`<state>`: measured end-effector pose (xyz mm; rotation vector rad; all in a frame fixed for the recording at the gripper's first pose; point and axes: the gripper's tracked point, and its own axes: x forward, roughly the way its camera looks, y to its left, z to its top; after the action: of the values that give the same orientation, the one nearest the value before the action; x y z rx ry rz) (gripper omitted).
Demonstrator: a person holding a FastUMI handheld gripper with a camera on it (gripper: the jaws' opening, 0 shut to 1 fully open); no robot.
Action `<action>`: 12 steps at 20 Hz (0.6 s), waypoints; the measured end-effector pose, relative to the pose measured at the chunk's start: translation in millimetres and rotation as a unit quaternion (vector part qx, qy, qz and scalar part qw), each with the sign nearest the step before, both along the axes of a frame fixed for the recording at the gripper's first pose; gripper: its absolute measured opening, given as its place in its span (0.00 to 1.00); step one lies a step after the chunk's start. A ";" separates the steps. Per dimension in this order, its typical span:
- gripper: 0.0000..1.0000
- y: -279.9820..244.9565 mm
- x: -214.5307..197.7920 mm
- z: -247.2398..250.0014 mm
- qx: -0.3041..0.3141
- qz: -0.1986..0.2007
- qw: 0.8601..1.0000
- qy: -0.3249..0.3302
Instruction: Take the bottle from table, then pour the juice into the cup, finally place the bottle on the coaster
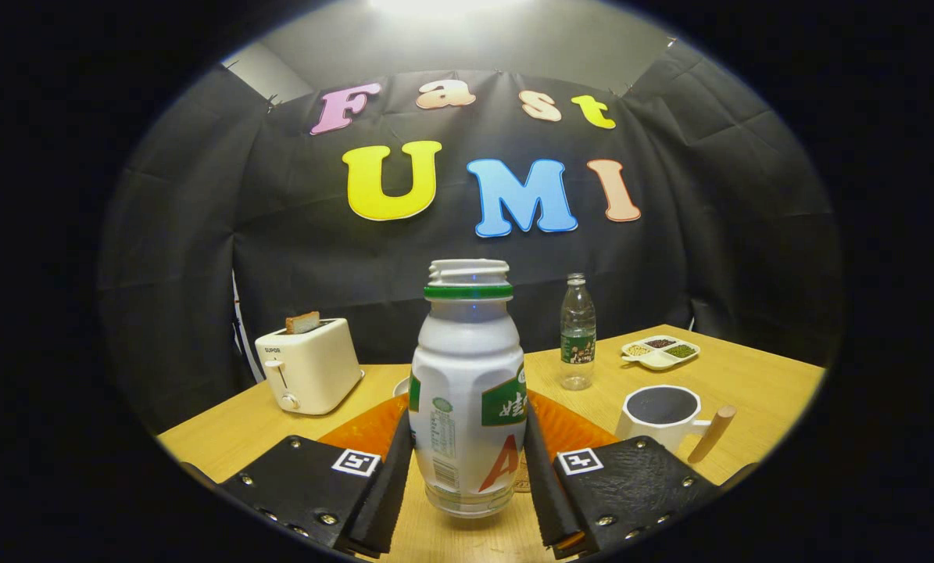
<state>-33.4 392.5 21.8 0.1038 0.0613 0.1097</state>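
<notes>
The juice bottle (pixel 467 391) is standing between the fingers of the gripper (pixel 467 477) and is covering the middle of the orange coaster (pixel 568 428) behind it, so only the coaster's two sides are showing. It is also hiding most of a small white object (pixel 401 386) at its left shoulder, too little of which is showing to name. The fingers are blocking the bottle's lower flanks, so whether both are pressing on it is staying unclear. The label on the water bottle (pixel 577 332) is reading too small, and the fillings of the divided snack dish (pixel 660 352) are looking like mere specks.
</notes>
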 end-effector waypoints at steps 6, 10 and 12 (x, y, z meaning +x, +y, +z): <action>0.68 -12.6 2.8 -3.5 0.057 -0.008 0.998 0.025; 0.68 -13.0 5.7 -18.2 0.094 -0.004 0.994 0.052; 0.68 -14.2 5.9 -23.8 0.110 -0.003 0.992 0.062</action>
<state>-27.5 378.3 -2.0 0.3307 0.1740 0.1046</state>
